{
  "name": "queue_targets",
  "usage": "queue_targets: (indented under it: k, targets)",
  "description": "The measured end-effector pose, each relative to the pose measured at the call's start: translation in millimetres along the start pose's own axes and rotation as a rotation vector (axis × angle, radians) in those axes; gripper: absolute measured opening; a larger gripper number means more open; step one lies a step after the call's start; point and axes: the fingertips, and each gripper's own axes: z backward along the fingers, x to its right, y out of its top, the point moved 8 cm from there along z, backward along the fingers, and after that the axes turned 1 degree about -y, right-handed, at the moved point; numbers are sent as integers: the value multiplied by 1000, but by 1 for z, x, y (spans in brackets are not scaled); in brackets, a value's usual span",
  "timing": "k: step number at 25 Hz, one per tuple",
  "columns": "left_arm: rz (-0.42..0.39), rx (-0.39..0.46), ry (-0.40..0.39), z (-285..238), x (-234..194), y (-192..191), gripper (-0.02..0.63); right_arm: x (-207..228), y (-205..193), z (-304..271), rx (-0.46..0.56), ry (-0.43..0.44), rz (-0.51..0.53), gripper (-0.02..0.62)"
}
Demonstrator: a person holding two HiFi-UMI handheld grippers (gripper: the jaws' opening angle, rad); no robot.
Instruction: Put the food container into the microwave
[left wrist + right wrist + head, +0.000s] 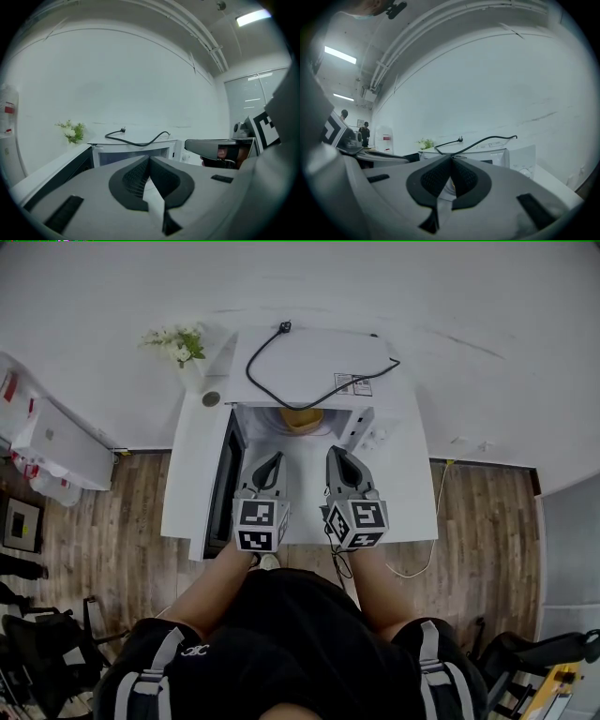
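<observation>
A yellowish round food container [302, 418] is sitting inside the open white boxy microwave [309, 362]. The grey left gripper [277, 457] and right gripper [334, 452] are hovering just outside, jaws closed on nothing.

Short of the microwave [309, 371], the left hand-held gripper [275, 459] and right hand-held gripper [336, 452] have grey shells and black mesh-textured jaw pads. Each has a marker cube [261, 525] with black-and-white squares. The person wears a black short-sleeved top [281, 634] and black shoulder straps [159, 673] banded in grey.
</observation>
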Motion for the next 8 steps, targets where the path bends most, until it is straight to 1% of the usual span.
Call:
queue_targets:
  k: [8]
  targets:
    - [-1,0,7,-2,4,2,12,4,-1,2,-4,7,-3,-3]
